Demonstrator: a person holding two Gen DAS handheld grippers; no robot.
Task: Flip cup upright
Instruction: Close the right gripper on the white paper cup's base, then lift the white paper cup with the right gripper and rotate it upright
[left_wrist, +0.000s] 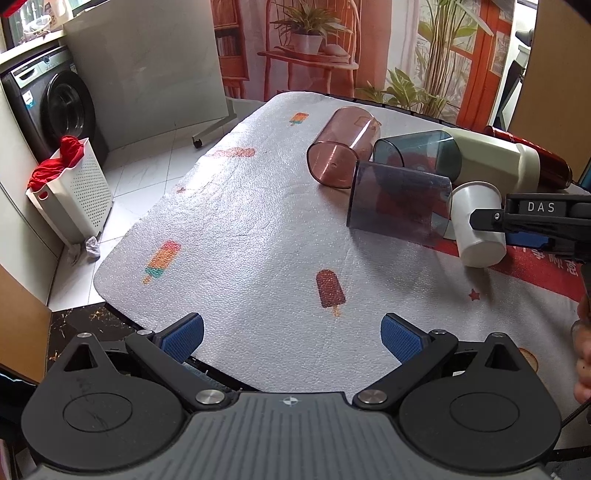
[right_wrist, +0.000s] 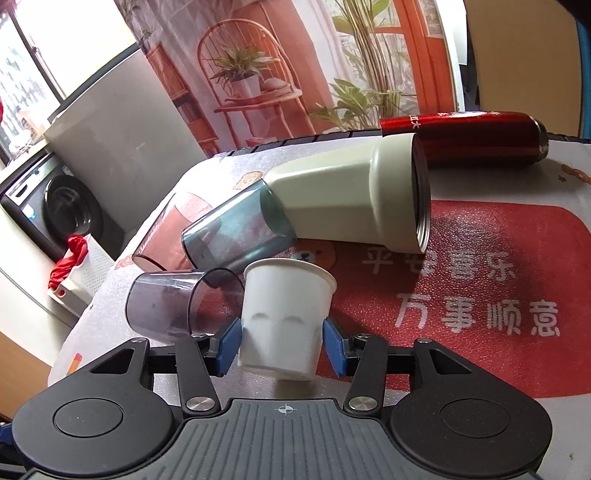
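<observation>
A white paper cup (right_wrist: 286, 314) is held between the blue pads of my right gripper (right_wrist: 282, 345), rim up and nearly upright, its base just above the table mat. In the left wrist view the same cup (left_wrist: 476, 225) shows at the right with my right gripper (left_wrist: 495, 221) shut on its side. My left gripper (left_wrist: 291, 338) is open and empty over the near part of the mat, well short of the cups.
Lying on their sides nearby are a dark grey tumbler (right_wrist: 173, 302), a blue-grey tumbler (right_wrist: 236, 229), a pink tumbler (left_wrist: 343, 147), a large cream mug (right_wrist: 354, 195) and a red flask (right_wrist: 472, 136). A laundry basket (left_wrist: 74, 195) stands on the floor at left.
</observation>
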